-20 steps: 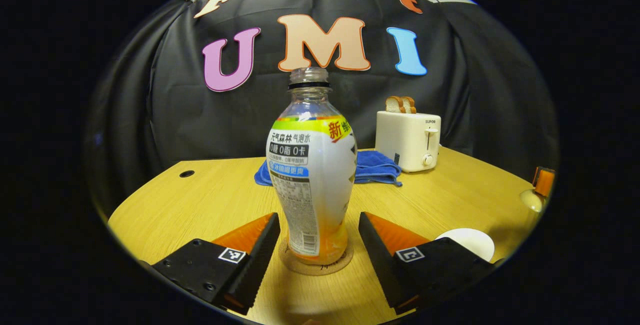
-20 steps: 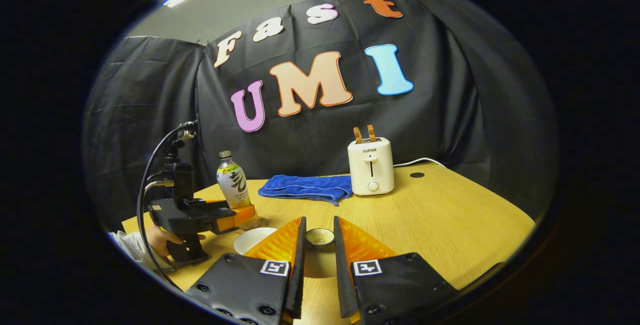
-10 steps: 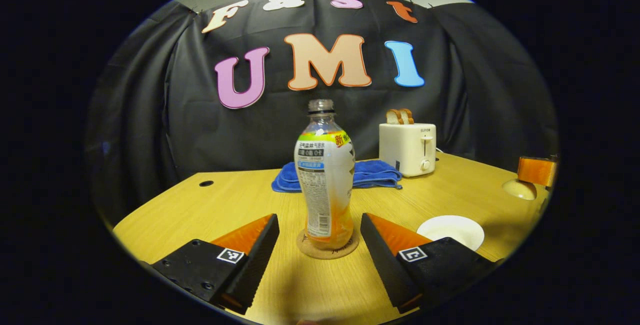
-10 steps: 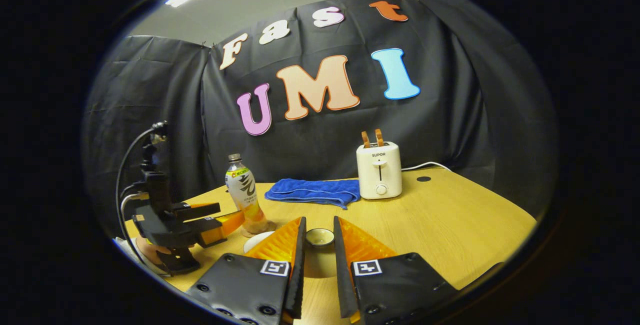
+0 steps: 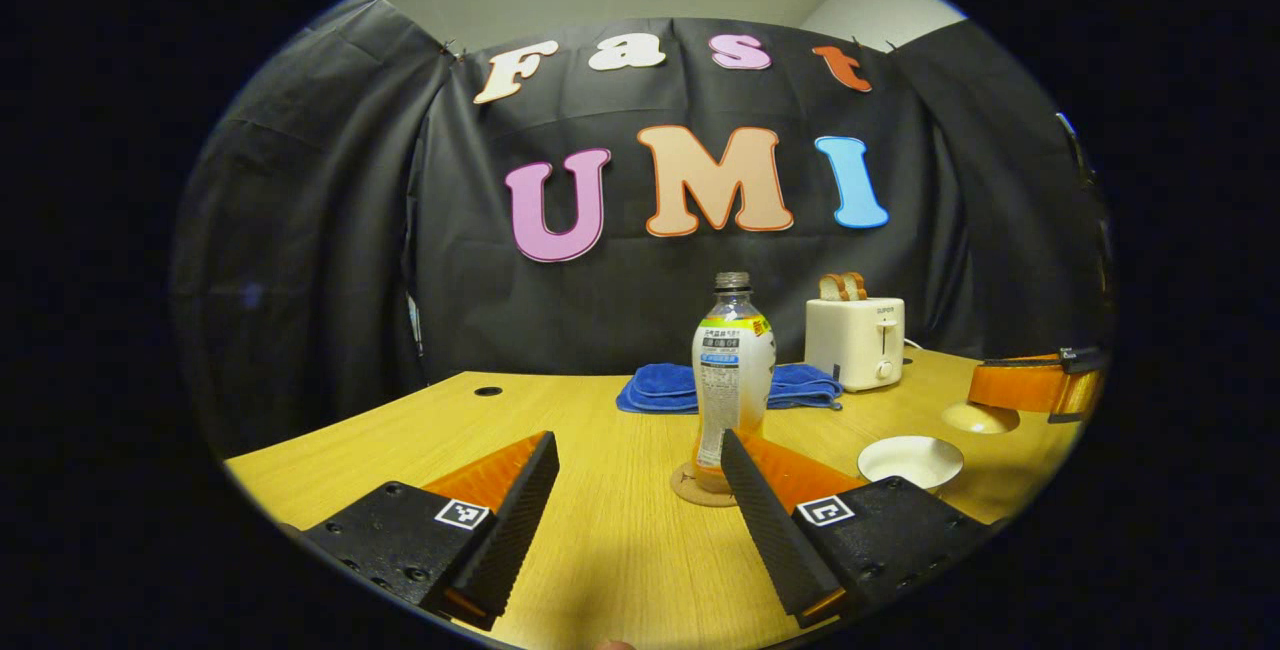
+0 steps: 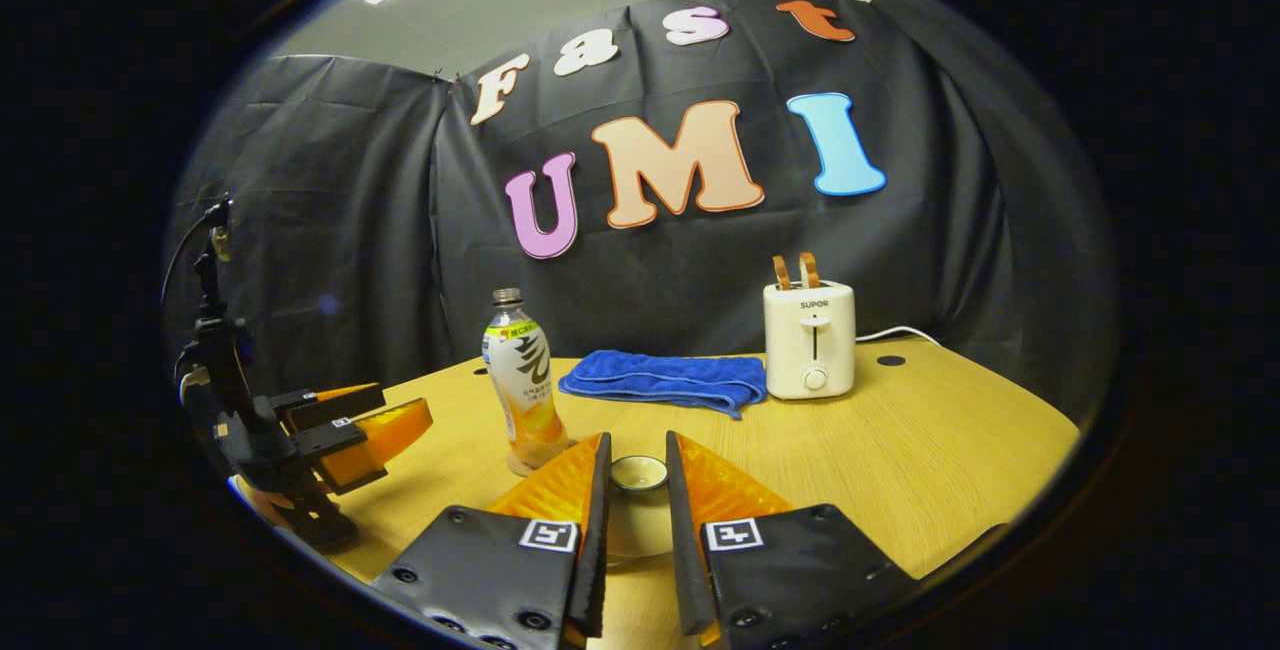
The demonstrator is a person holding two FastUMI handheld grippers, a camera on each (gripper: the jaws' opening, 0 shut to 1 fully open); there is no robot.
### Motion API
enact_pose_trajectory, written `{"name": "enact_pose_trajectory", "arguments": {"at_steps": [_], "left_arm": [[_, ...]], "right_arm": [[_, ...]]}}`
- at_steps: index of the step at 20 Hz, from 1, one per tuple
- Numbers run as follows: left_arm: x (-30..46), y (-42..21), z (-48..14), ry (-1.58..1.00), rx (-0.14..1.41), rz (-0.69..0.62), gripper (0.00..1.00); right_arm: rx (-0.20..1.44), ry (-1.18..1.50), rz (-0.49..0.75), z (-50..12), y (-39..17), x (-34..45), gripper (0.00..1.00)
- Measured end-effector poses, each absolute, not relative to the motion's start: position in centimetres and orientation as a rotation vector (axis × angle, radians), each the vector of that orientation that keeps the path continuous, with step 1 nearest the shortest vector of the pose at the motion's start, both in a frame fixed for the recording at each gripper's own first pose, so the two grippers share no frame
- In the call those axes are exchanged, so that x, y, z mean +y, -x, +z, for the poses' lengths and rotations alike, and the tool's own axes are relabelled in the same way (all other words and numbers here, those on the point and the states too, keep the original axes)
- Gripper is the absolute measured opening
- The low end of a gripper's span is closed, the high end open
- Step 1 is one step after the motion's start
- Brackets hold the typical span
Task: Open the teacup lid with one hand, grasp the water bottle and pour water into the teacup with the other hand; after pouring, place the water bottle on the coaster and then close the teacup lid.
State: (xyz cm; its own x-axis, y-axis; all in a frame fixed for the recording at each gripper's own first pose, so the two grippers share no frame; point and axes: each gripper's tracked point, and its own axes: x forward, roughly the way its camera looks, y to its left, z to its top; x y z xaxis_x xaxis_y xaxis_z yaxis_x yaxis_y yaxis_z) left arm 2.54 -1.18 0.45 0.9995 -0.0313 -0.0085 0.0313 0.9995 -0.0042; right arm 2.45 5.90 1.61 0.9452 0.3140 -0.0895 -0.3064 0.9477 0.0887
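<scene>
Each claw ends in two wedge-shaped fingers with ribbed inner faces, mounted on flat matte plates. On the left claw point(image 5: 635, 490) every plate carries a small square black-and-white marker near its inner edge, with round screw heads farther back. The right claw point(image 6: 634, 520) has the same markers and screws. Seen from the right gripper view, the left claw's body is a dark block with a thin cable point(image 6: 192, 240) looping above it.

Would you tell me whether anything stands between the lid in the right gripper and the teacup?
Nothing visible does. The lid is held just beside the open teacup, with only table between them; the water bottle stands aside on its coaster.
</scene>
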Motion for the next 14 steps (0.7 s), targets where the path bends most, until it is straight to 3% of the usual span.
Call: {"name": "enact_pose_trajectory", "arguments": {"at_steps": [14], "left_arm": [[0.7,-1.8,0.3,0.031,-0.026,0.015,0.95]], "right_arm": [[0.164,0.003,0.327,-1.8,-4.6,10.0,0.31]]}}
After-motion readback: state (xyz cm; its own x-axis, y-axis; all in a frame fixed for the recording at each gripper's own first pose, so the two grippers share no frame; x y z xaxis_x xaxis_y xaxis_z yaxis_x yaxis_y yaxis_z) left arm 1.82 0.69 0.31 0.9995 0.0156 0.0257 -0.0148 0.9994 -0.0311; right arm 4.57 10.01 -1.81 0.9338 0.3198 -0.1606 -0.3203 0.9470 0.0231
